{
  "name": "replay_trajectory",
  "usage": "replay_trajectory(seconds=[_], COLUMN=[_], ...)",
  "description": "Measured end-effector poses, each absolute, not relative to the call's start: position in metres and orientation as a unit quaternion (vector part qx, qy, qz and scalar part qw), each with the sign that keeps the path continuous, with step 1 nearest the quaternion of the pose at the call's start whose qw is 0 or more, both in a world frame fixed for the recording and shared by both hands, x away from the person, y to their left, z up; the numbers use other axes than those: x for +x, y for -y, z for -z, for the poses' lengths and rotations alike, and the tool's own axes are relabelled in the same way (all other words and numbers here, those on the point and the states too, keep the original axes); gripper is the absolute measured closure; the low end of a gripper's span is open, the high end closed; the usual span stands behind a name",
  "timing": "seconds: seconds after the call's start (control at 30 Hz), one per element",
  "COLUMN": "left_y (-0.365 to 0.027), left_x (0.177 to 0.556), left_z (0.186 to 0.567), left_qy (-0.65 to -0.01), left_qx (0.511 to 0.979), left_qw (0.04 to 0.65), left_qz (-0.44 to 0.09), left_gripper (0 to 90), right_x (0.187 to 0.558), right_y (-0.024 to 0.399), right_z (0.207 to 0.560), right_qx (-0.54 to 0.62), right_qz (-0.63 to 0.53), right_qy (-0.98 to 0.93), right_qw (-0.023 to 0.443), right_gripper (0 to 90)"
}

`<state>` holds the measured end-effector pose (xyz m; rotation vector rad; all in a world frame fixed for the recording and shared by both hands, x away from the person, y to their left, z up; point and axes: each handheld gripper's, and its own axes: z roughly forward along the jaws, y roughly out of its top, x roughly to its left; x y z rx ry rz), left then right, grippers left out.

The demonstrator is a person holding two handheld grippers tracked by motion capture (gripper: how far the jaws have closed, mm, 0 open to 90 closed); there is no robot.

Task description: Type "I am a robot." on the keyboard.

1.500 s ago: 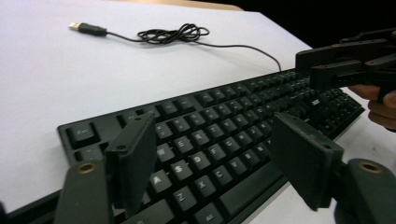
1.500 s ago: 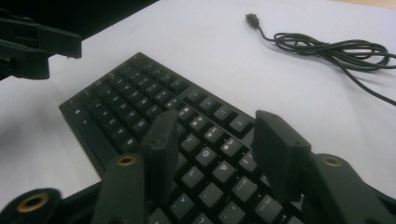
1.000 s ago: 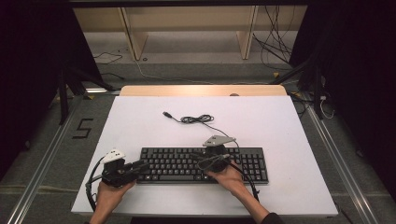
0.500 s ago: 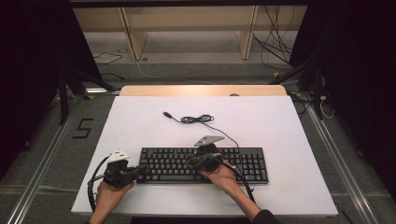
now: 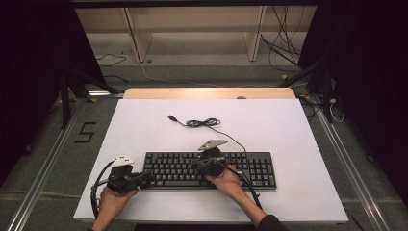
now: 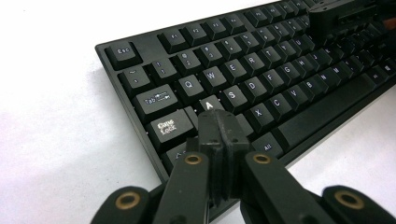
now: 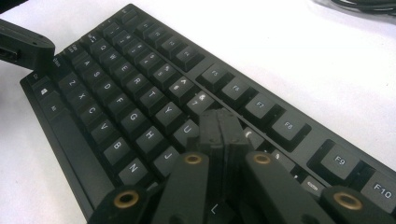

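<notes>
Since the earlier frame my right gripper (image 5: 197, 166) has slid toward 9 o'clock along the black plastic full-size keyboard (image 5: 250, 166) and dipped a bit; my left gripper (image 5: 149, 176) hasn't budged. Both sets of jaws have just been closing, now pressed together, nothing between them.

Keyboard lies flat at the 6 o'clock edge of the white table (image 5: 288, 125), its thin black USB cable (image 5: 204, 123) coiled loose at 12 o'clock.

Handling, my guess: rigid shell, light, prob. slides easily on the smooth top. Keys are sprung and shallow, so poke w/ closed tips, straight down, one cap at a time. To lift it, pinch a short edge, not the keycaps.

Left gripper view: my tips (image 6: 219, 128) sit just below the A key (image 6: 208, 104), by Caps Lock (image 6: 168, 127); contact unclear. Right gripper view: tips (image 7: 219, 126) next to U (image 7: 187, 127) and J. High view gives no legends but shows the cable and overall layout.
</notes>
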<state>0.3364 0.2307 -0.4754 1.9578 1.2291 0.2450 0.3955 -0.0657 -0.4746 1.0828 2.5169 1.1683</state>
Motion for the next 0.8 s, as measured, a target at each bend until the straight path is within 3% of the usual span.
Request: replay_trajectory(seconds=[0.8], left_y=[-0.227], left_x=[0.3394], left_z=[0.4812], left_qy=[-0.489], left_qx=[0.78], left_qw=[0.379], left_qz=[-0.098], left_gripper=[89.1], right_x=[0.3953], right_y=[0.0638], right_z=[0.479], right_qx=[0.364], right_qz=[-0.383], right_qy=[-0.845], right_qw=[0.081], right_gripper=[90.0])
